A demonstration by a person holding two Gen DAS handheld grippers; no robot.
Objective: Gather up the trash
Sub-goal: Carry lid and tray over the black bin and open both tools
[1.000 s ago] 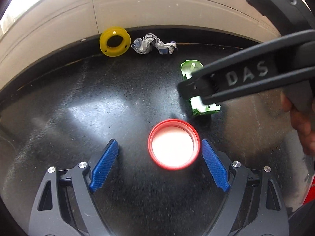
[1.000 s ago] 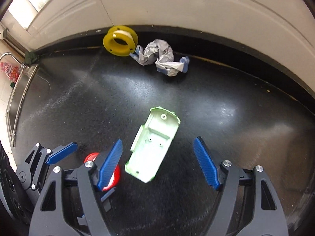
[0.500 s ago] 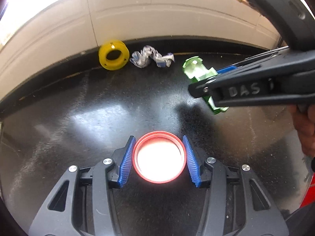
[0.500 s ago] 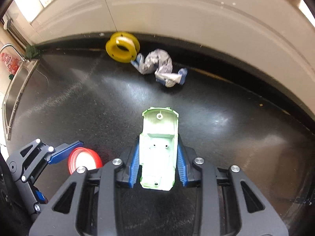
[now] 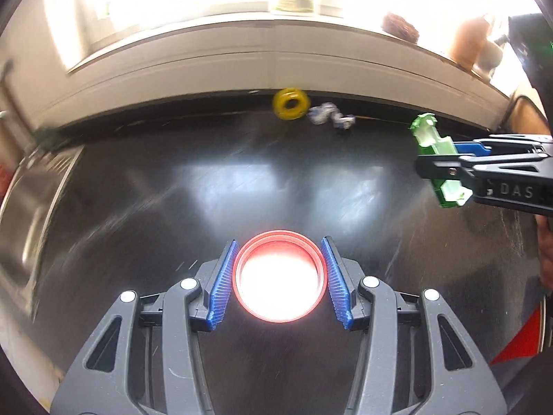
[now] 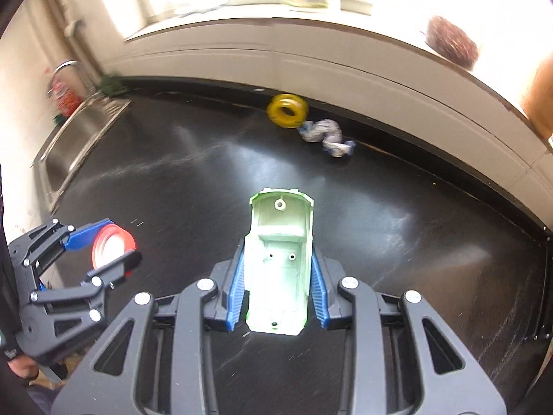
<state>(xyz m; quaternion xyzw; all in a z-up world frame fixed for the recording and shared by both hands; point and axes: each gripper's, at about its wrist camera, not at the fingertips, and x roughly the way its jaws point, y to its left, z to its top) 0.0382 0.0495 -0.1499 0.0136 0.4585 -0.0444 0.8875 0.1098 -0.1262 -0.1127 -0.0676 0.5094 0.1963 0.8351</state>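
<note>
Left wrist view: the left gripper (image 5: pixel 279 278) is clamped on a red lid (image 5: pixel 279 276), its blue pads (image 5: pixel 224 282) pressing the rim from both sides, the open white inside facing the camera. The lid hangs above the black countertop (image 5: pixel 172 207). At the right edge the right gripper (image 5: pixel 446 164) pinches a green plastic shell (image 5: pixel 437 154), which sticks out above and below its fingers. Far back against the wall lie a yellow ring (image 5: pixel 290 103) and, just beside it, a crumpled wrapper (image 5: pixel 330 117).

Right wrist view: the right gripper (image 6: pixel 278 288) grips the green plastic shell (image 6: pixel 280 263) by its long sides, hollow side up, its rounded end pointing away from the camera. Lower left, the left gripper (image 6: pixel 107 250) holds the red lid (image 6: pixel 112 247). Yellow ring (image 6: pixel 287 110) and crumpled wrapper (image 6: pixel 325 133) rest near the wall, well apart from both grippers. A steel sink (image 6: pixel 76 138) sits at the left.
</note>
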